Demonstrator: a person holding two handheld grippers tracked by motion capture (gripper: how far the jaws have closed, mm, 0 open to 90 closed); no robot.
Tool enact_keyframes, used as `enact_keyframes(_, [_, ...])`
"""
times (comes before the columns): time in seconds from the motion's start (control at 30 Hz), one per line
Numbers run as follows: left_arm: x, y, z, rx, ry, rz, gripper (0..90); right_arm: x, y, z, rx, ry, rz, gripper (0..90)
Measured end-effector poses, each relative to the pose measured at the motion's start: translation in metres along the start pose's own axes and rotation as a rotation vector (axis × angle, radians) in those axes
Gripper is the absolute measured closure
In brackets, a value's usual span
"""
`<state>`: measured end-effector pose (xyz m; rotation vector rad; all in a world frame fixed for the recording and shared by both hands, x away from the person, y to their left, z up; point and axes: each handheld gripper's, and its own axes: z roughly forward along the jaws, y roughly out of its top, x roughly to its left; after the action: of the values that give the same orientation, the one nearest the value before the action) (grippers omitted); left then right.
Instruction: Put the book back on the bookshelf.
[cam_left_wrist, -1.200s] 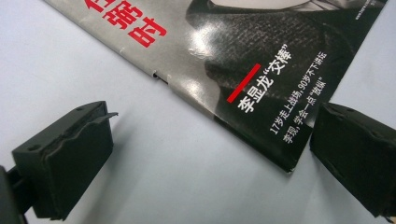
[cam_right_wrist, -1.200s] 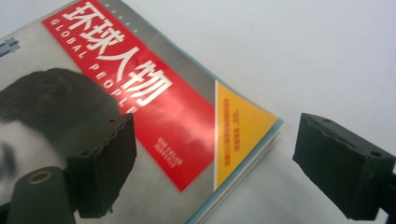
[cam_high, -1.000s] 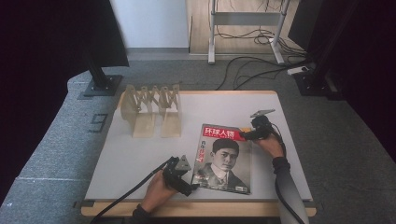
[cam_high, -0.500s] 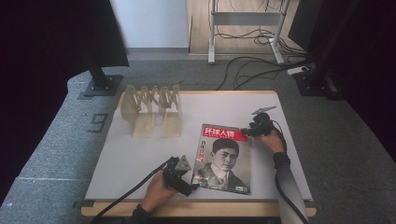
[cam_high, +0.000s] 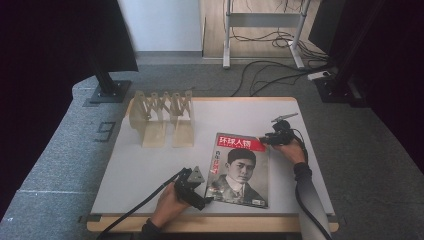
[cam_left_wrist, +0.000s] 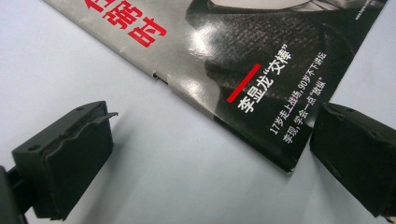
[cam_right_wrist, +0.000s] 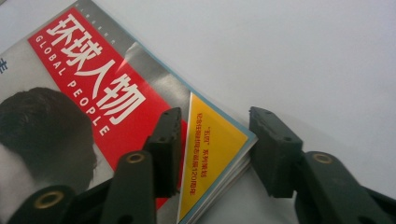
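Observation:
A magazine with a red title band and a portrait cover lies flat on the white table top. My left gripper rests at its near left corner. In the left gripper view the left gripper stands open wide, and the magazine's corner lies between the jaws without touching them. My right gripper is at the far right corner. In the right gripper view the right gripper has just been closing. One jaw is over the red band and the other just off the yellow corner patch, not pinching it.
A wooden folding rack stands at the back left of the table. The wooden front edge runs close under the person's forearms. A black stand foot and cables lie on the floor beyond the table.
The right gripper has edged left onto the magazine's far right corner, and its jaws have narrowed around it. The left gripper and the magazine have stayed put.

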<state>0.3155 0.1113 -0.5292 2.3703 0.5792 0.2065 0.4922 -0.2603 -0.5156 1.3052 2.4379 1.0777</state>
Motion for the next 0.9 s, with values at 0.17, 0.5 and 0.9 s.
enact_keyframes(0.17, [0.0,0.0,0.0,0.0,0.0,0.0,0.0,0.001,0.001,-0.006,-0.03,-0.008,-0.002,72.1])
enact_keyframes(0.5, [0.0,0.0,0.0,0.0,0.0,0.0,0.0,0.019,0.011,-0.014,-0.012,-0.044,-0.02,82.6])
enact_keyframes(0.9, [0.0,0.0,0.0,0.001,-0.002,0.0,0.0,0.047,0.032,-0.05,-0.059,0.015,-0.053,82.9])
